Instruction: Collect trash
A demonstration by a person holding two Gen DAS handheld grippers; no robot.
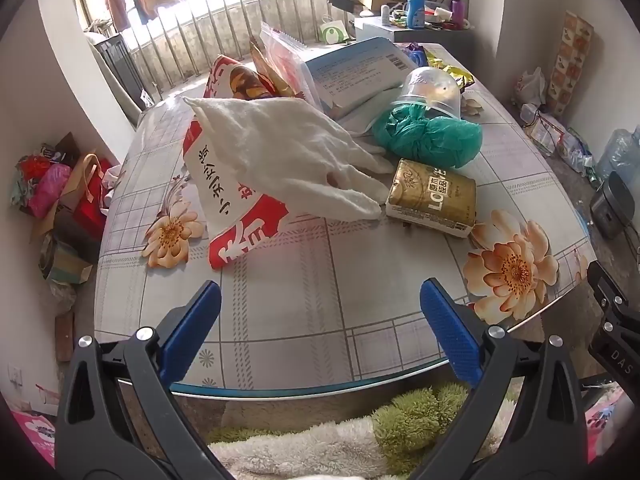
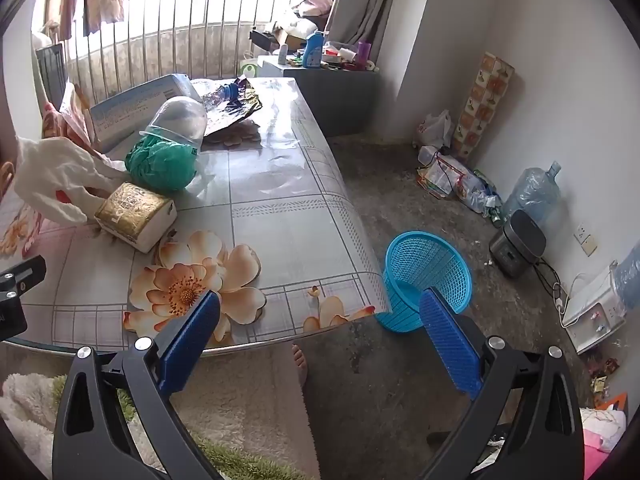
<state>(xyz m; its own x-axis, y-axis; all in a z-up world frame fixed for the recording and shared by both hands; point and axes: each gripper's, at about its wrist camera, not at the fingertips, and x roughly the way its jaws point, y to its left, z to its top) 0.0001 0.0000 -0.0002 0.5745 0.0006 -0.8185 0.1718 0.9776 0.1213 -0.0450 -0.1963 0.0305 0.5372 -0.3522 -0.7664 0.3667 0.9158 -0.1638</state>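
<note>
Indoors, a table covered in a glossy grey checked cloth printed with peach flowers fills most of the left wrist view. Trash sits in a loose heap on it: a white plastic bag draped over a red and white packet, a gold pack just beside the bag's handles, a balled green bag with a clear plastic cup tipped against it, and a pale blue box behind. The left gripper hovers over the near edge, fingers spread wide, holding nothing. The right gripper is likewise apart and empty above bare concrete floor. A blue mesh basket stands on that floor just beside the table corner. Railings and a bright window line the far wall.
</note>
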